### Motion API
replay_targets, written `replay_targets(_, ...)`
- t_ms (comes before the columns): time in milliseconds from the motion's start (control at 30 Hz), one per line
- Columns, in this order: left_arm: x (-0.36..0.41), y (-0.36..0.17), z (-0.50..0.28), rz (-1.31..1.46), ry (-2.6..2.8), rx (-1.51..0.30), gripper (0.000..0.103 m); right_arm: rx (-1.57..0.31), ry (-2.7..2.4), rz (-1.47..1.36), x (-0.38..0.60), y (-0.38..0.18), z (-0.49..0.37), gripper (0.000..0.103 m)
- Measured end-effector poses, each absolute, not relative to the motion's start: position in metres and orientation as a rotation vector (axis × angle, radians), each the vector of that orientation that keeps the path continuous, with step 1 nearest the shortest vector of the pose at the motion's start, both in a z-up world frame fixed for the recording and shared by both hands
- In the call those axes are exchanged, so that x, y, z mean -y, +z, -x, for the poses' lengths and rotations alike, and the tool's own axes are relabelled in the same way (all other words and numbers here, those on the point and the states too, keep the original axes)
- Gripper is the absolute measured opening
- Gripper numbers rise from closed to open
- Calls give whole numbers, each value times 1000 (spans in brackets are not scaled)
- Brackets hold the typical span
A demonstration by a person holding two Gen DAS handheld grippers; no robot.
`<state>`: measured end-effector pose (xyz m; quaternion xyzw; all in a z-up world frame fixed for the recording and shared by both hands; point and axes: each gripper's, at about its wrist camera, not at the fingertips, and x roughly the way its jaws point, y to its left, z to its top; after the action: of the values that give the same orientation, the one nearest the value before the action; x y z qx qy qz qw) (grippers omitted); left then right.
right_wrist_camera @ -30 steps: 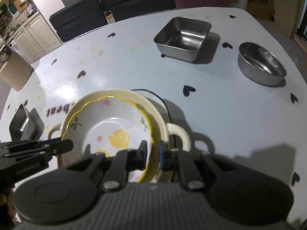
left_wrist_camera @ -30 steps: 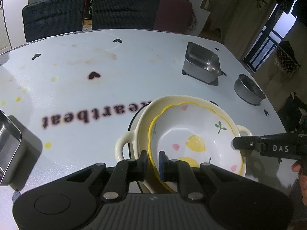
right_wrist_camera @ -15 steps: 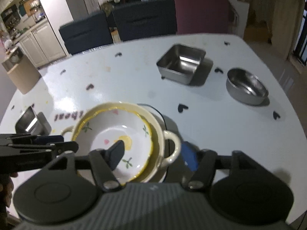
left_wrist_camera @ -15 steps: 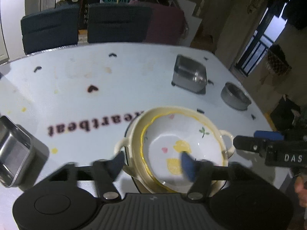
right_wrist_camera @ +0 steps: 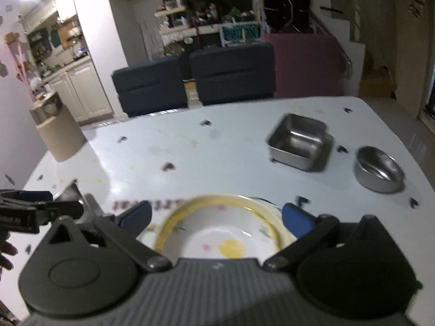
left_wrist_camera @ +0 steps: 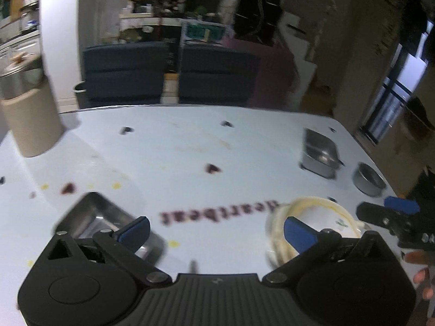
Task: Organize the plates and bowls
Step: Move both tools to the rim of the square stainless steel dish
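A white bowl with a yellow rim and fruit print (right_wrist_camera: 217, 233) sits nested in a cream two-handled bowl (right_wrist_camera: 151, 228) on the white table (right_wrist_camera: 231, 157). My right gripper (right_wrist_camera: 216, 217) hovers above and behind this stack, its jaws opening wide, the pads clear of the rim. In the left wrist view the stack (left_wrist_camera: 312, 217) lies to the right. My left gripper (left_wrist_camera: 216, 229) is over bare table, jaws opening, nothing between them. Each gripper shows in the other's view: right (left_wrist_camera: 386, 207), left (right_wrist_camera: 54, 202).
A square steel container (right_wrist_camera: 299, 141) and a round steel bowl (right_wrist_camera: 379, 168) stand at the right. Another square steel tray (left_wrist_camera: 100, 217) lies under my left finger. A tan cylinder bin (left_wrist_camera: 30, 122) stands off the table's far left; dark chairs (right_wrist_camera: 190, 76) behind.
Both grippers let go of the yellow-rimmed bowl's rim, opened wide and pulled up and back. The left one swung left, so the stack now sits at its right.
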<state>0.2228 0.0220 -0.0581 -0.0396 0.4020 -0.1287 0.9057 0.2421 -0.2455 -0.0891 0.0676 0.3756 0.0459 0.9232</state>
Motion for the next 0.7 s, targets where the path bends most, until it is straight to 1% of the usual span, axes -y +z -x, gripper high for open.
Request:
replay_targets(200, -76, -65, -238, 33, -136, -830, 103, -742, 201, -159, 195, -88, -256, 103)
replay_targets(333, -104, -79, -252, -41, -41, -856, 103, -761, 271, -178, 156, -95, -268, 103)
replay_targets(467, -129, -102, -270, -85, 32, -897, 103, -829, 325, -237, 119, -111, -285, 103)
replay_targets(700, -163, -135, -288, -53, 111, -951, 103, -973, 388, -248, 59, -151, -309, 103)
